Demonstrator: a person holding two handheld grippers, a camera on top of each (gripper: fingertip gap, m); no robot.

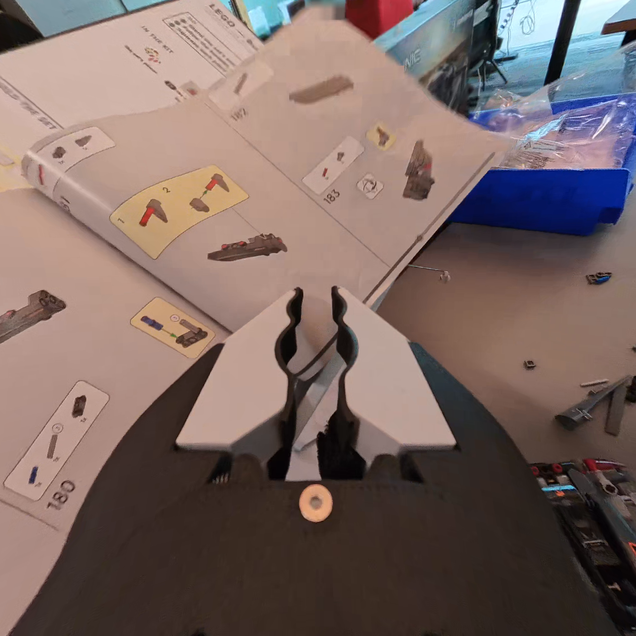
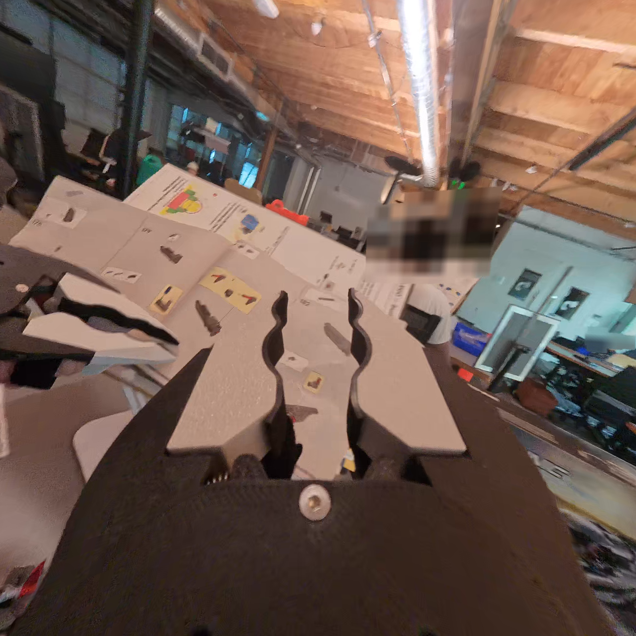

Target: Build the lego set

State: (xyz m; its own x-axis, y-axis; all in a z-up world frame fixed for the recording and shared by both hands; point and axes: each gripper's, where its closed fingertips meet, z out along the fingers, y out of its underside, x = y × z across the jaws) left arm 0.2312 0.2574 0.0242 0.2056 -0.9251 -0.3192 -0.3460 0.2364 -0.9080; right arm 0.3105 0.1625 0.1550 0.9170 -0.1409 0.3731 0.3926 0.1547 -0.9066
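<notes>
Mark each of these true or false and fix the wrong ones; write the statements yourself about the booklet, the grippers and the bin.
1. The left gripper pinches a page edge of the instruction booklet. True.
2. The right gripper holds a brick. False: it is open and empty.
3. The bin beside the booklet is red. False: it is blue.
4. Loose lego pieces lie on the table. True.

Ceiling: bare wooden joists and planks (image 2: 327,69)
Duct: silver pipe (image 2: 418,89) running along the ceiling
Far wall: pale blue (image 2: 557,251), two dark framed pictures (image 2: 525,284)
Tabletop: grey-beige (image 1: 481,327)
</notes>
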